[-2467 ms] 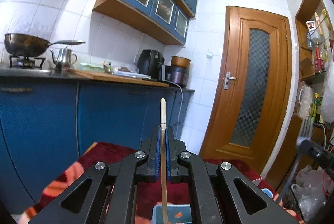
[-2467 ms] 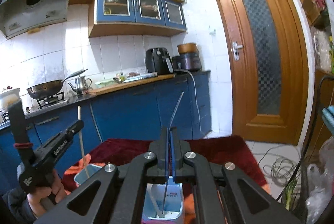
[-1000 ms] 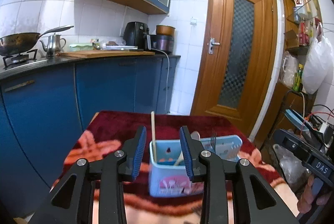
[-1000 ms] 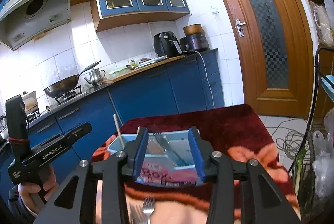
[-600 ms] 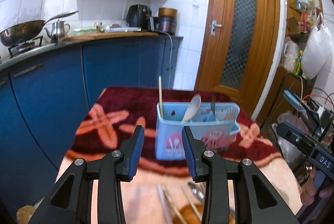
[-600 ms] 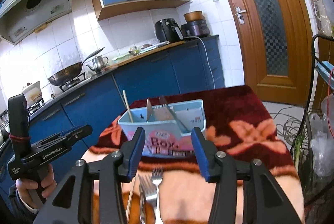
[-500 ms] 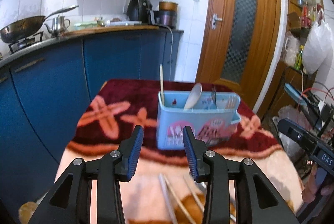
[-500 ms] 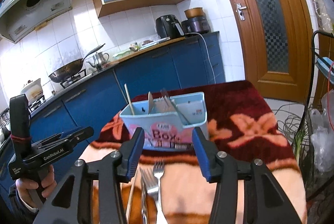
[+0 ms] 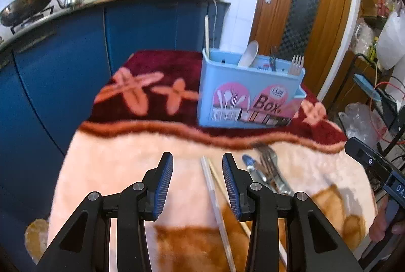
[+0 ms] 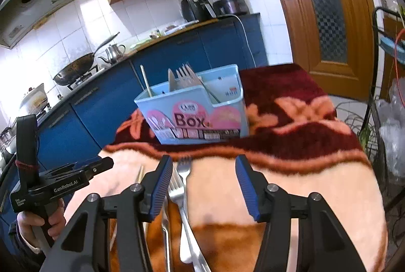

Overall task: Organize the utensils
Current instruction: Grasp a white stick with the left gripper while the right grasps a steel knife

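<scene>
- Left wrist view: the left tool (image 9: pixel 198 178) hangs above the table (image 9: pixel 126 170), its blue-padded jaws spread wide with nothing between them.
- Right below and ahead of it lie two chopsticks (image 9: pixel 215 198), side by side on the pale part of the blanket (image 9: pixel 141 94) that covers the table.
- Just to the right of the chopsticks, a cluster of metal cutlery (image 9: pixel 270 170) lies on the blanket; it is blurred, and a blue-handled piece (image 9: pixel 247 162) shows at its left edge.
- Farther back on the dark red part of the blanket stands the light blue utensil box (image 9: pixel 249 97), upright, with "Box" printed on its front.
- A single chopstick (image 9: pixel 206 34) stands in the box's left end, a pale spoon (image 9: pixel 249 54) leans in the middle, and fork tines (image 9: pixel 296 64) rise at the right.
- Right wrist view: the right tool (image 10: pixel 203 187) is also open wide and holds nothing.
- A fork (image 10: pixel 182 186) lies on the blanket just inside its left finger, tines toward the box, with more cutlery beside it.
- The left tool's body shows at the lower left of this view, held in the person's hand (image 10: pixel 38 224).
- Blue kitchen cabinets (image 10: pixel 177 54) stand behind the table, with a wok (image 10: pixel 73 69) and a kettle (image 10: pixel 112 50) on top.
</scene>
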Demonstrator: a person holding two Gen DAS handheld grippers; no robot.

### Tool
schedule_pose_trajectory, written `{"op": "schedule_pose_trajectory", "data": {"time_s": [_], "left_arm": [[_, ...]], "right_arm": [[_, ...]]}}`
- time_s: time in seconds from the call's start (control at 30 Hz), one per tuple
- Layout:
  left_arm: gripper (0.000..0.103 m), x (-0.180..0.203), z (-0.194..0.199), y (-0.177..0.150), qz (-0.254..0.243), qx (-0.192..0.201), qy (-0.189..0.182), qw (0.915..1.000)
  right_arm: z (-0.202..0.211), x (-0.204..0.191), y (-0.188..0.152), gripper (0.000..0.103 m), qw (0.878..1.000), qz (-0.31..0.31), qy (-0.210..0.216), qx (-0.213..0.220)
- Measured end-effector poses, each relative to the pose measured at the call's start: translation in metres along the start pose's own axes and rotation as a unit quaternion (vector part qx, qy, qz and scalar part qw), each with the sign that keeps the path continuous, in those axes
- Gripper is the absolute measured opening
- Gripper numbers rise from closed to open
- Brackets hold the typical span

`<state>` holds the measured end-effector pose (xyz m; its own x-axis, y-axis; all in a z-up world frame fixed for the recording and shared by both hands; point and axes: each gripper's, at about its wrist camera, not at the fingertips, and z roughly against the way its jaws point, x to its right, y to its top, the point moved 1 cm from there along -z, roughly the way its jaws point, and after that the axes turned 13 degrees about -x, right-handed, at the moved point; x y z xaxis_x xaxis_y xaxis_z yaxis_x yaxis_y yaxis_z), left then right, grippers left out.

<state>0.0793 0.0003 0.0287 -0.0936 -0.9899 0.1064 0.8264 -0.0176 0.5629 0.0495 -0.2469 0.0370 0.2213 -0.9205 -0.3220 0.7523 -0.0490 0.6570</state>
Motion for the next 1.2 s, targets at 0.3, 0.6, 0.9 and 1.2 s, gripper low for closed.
{"op": "schedule_pose_trajectory", "data": {"time_s": [0.3,0.6,0.9,1.2], "left_arm": [[0.042,0.004,-0.028,-0.01,-0.003,-0.049,0.008,0.9988],[0.042,0.007,-0.044,-0.013,-0.007,-0.079,0.012,0.9968],[0.041,0.006,-0.056,-0.013,-0.005,-0.1,-0.003,0.995],[0.006,-0.002,-0.055,-0.007,0.009,-0.097,-0.035,0.9946]], "right_arm": [[-0.014,0.015,-0.011,0.057,0.999,-0.019,-0.009,-0.025],[-0.021,0.026,-0.016,0.058,0.999,-0.032,-0.008,-0.038],[-0.023,0.031,-0.018,0.058,0.998,-0.036,-0.008,-0.043],[-0.023,0.025,-0.018,0.058,0.998,-0.029,-0.007,-0.05]]}}
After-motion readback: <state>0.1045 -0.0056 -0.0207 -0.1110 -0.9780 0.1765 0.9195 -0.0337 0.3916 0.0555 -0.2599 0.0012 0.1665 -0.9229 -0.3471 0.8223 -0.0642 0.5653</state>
